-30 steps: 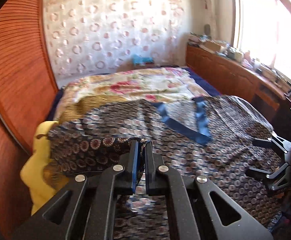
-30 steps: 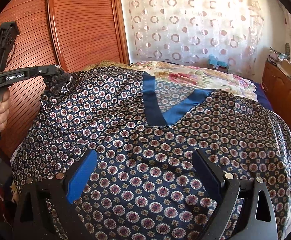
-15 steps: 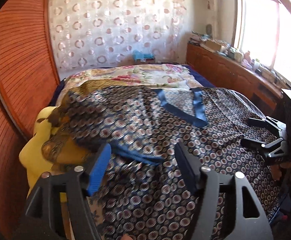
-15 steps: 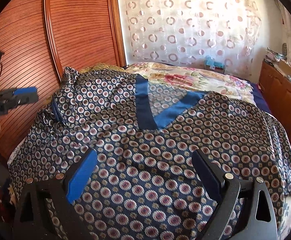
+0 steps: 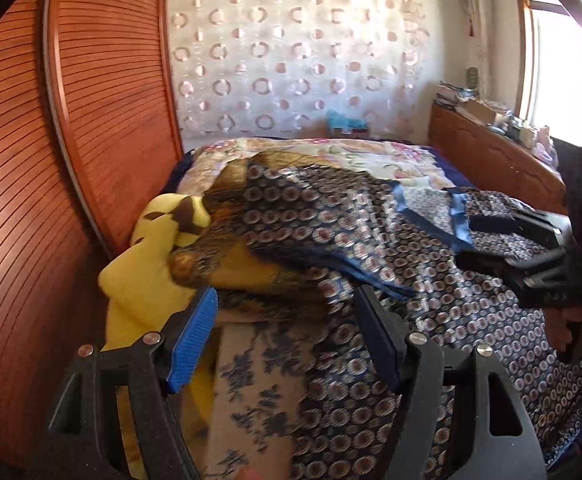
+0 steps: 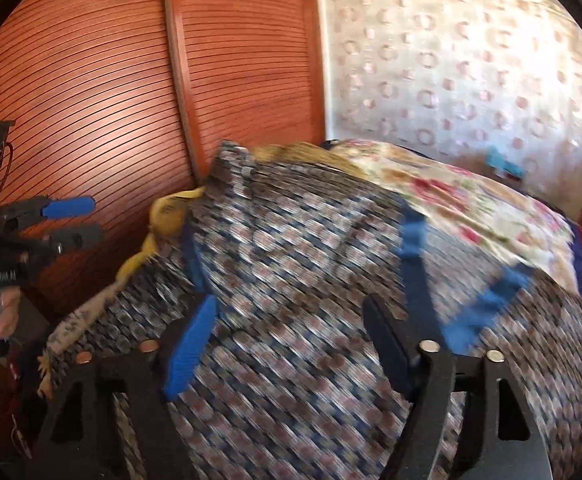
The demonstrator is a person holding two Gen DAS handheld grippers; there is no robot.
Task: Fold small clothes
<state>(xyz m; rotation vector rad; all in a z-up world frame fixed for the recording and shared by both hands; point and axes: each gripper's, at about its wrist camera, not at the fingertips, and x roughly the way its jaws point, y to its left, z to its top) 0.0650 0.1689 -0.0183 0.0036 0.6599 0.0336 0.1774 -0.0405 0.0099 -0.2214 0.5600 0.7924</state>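
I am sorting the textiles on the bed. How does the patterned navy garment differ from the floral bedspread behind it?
The patterned navy garment is dark, with small round medallions and plain blue trim; the floral bedspread is pale cream with pink flowers. The garment lies rumpled, one part folded over, near the open left gripper; the bedspread lies flat, farther back. Both rest on the bed.

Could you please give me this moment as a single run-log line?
stage: sleeve folded in | left claw: open, empty | right claw: open, jaws just narrowing, empty | patterned shirt: spread on bed
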